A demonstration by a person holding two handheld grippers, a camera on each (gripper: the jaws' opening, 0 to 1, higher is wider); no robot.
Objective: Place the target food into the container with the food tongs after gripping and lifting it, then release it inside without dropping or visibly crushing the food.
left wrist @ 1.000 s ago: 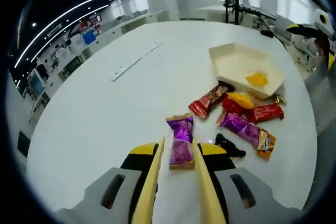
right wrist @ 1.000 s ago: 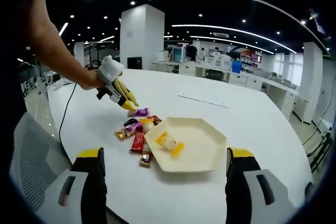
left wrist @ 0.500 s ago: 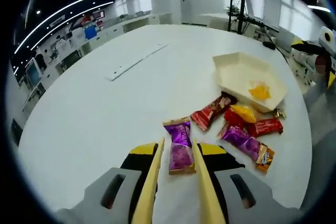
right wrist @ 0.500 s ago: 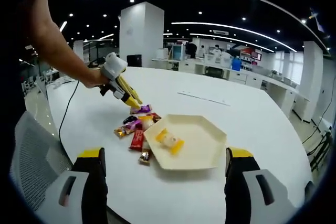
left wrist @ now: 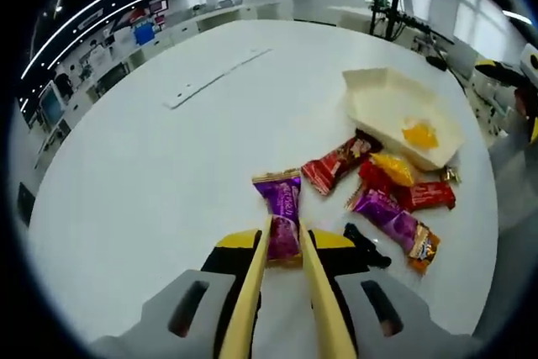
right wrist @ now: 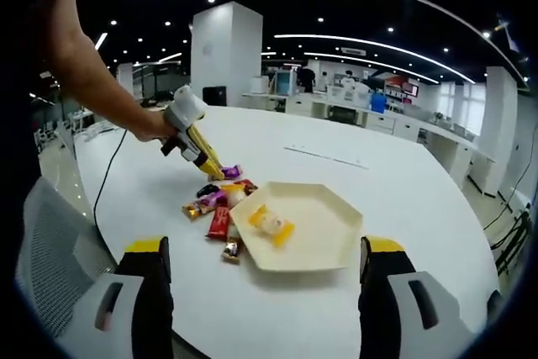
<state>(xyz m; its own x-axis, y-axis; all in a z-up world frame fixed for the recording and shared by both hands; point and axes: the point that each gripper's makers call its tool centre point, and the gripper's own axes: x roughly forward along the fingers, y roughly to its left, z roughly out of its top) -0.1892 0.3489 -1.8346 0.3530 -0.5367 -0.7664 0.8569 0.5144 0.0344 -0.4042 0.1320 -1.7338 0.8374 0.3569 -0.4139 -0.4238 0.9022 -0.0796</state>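
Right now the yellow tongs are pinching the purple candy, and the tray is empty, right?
Not quite. The tray is not empty: the right gripper view shows a yellow-wrapped candy lying in it. The rest holds: in the left gripper view, the tongs on the left gripper are closed on the purple candy.

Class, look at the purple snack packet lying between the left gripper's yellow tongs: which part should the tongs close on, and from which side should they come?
Close on the purple packet's near half, across its narrow width, one tong on each long edge. The packet lies flat on the white table, its length running along the left gripper, so coming in low from its near end suits it. Press gently; the wrapper looks soft.
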